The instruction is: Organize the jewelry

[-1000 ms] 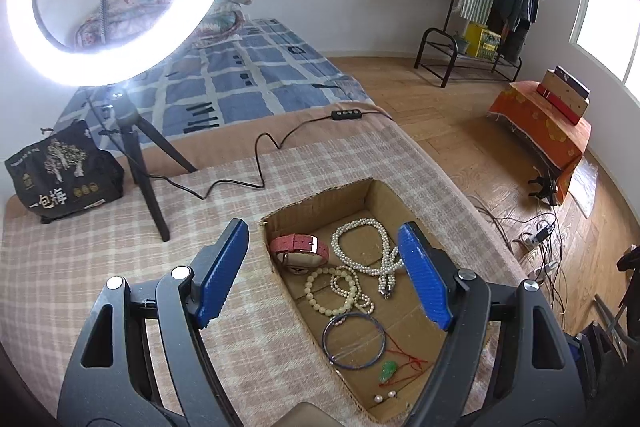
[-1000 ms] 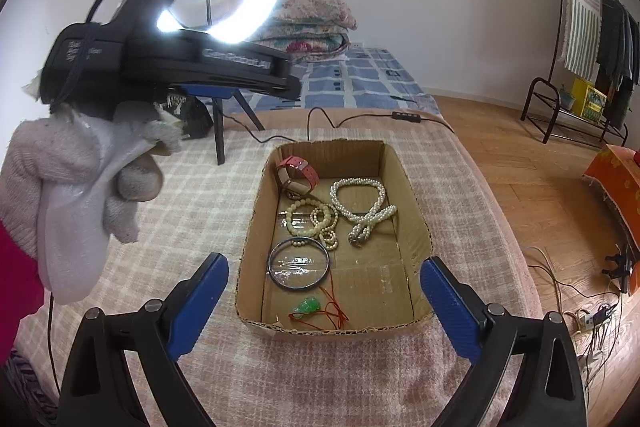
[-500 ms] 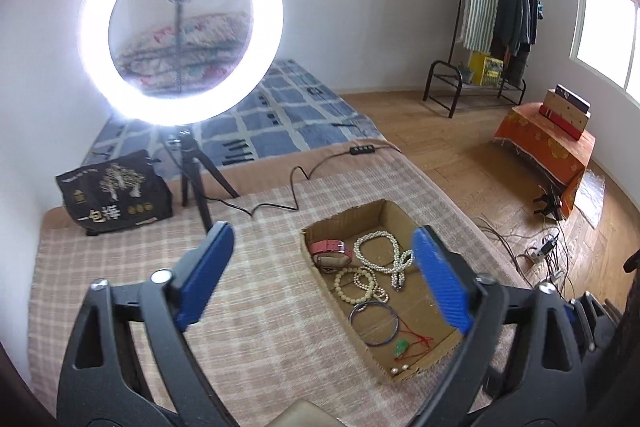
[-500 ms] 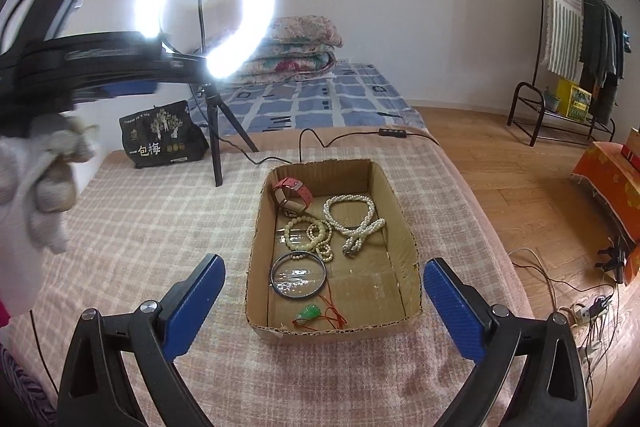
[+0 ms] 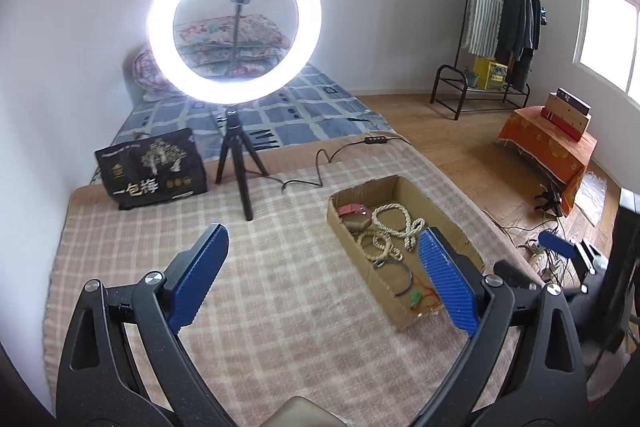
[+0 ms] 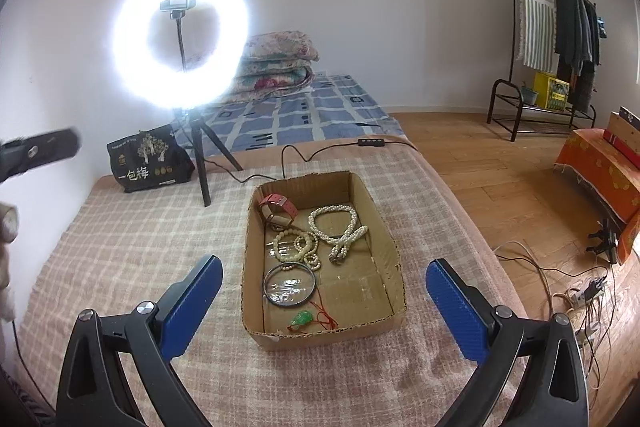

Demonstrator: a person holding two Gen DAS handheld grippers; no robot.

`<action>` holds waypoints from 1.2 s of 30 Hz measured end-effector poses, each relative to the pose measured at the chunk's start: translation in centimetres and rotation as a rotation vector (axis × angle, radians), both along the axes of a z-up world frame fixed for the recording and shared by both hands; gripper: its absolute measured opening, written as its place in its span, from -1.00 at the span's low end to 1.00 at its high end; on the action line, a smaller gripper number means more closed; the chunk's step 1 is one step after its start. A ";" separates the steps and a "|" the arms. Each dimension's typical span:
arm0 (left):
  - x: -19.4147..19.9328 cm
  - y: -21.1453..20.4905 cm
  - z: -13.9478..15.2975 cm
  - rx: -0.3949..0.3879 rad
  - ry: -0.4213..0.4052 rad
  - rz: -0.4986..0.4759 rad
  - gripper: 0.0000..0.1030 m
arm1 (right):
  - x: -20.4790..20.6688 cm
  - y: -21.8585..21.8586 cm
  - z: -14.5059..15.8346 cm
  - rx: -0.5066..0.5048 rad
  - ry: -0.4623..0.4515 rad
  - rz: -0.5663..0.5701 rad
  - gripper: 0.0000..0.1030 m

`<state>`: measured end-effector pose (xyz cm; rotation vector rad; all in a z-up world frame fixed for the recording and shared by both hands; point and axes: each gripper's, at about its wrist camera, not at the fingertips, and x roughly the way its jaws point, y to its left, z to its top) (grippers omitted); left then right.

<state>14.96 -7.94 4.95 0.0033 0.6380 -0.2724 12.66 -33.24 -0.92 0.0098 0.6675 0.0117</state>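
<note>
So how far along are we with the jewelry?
Done: pink watch, pearl necklace, bead strands, dark bangle and green pendant lie in the cardboard box. In hand: nothing; left gripper still opening, right gripper open. Left: nothing visible outside.

Both wrist views look steeply down over the bed from near. They share the box, at two o'clock in the left view, at twelve in the right.

Open cardboard box, centre frame in right wrist view. Inside: pink-strapped watch far left corner; pearl necklace looped; cream bead strand; dark bangle flat; green pendant, red cord, near wall.
</note>
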 end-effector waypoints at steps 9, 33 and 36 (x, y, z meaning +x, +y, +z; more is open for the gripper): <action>-3.1 1.2 -1.7 0.014 -0.009 0.016 0.91 | 0.3 0.5 -0.2 -0.009 -0.009 -0.012 0.99; -5.1 -0.3 -4.3 0.131 -0.011 -0.004 1.00 | -0.4 2.3 -0.2 -0.013 -0.060 -0.017 0.99; -5.2 -0.5 -4.6 0.132 -0.007 -0.015 1.00 | -0.2 2.4 -0.4 -0.016 -0.055 -0.015 0.99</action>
